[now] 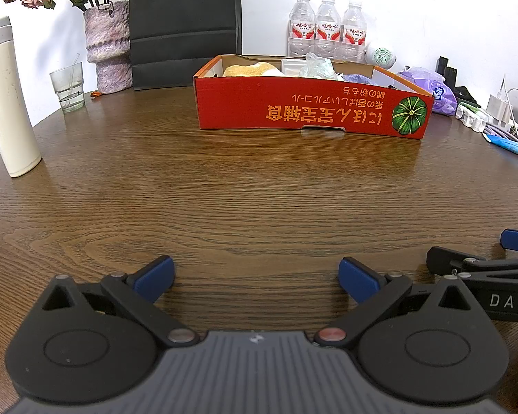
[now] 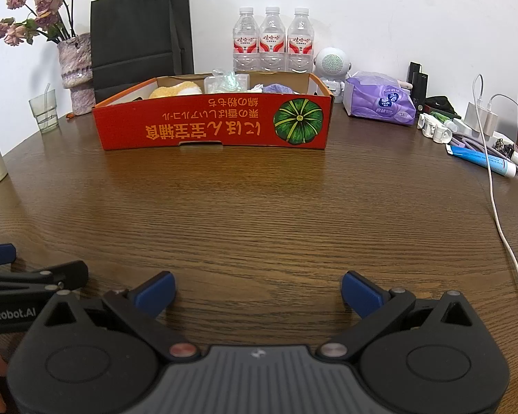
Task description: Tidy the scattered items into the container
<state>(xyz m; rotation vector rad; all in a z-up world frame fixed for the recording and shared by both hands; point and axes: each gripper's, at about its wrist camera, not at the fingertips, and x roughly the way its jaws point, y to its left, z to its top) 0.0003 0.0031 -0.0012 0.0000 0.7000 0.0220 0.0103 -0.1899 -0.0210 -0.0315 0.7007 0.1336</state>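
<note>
Both black blue-padded grippers, left and right, gape wide, empty; red cardboard box already holds cloths, table centre bare, looks nearly finished.

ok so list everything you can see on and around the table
cardboard box: 1, red, far middle of table, holding a yellow item, a clear packet, a purple item
table: 1, brown wood, bare in front of box
water bottles: 3, clear with red labels, behind box
paper bag: 1, black, against wall, back left
vase: 1, purple, dried pink flowers, left of bag
glass: 1, clear, left of vase
flask: 1, cream, far left
speaker: 1, white, right of bottles
tissue pack: 1, purple, right of box
tube: 1, blue, right edge
cable: 1, white, right edge
left gripper: 1, black, blue pads, open
right gripper: 1, black, blue pads, open
</note>
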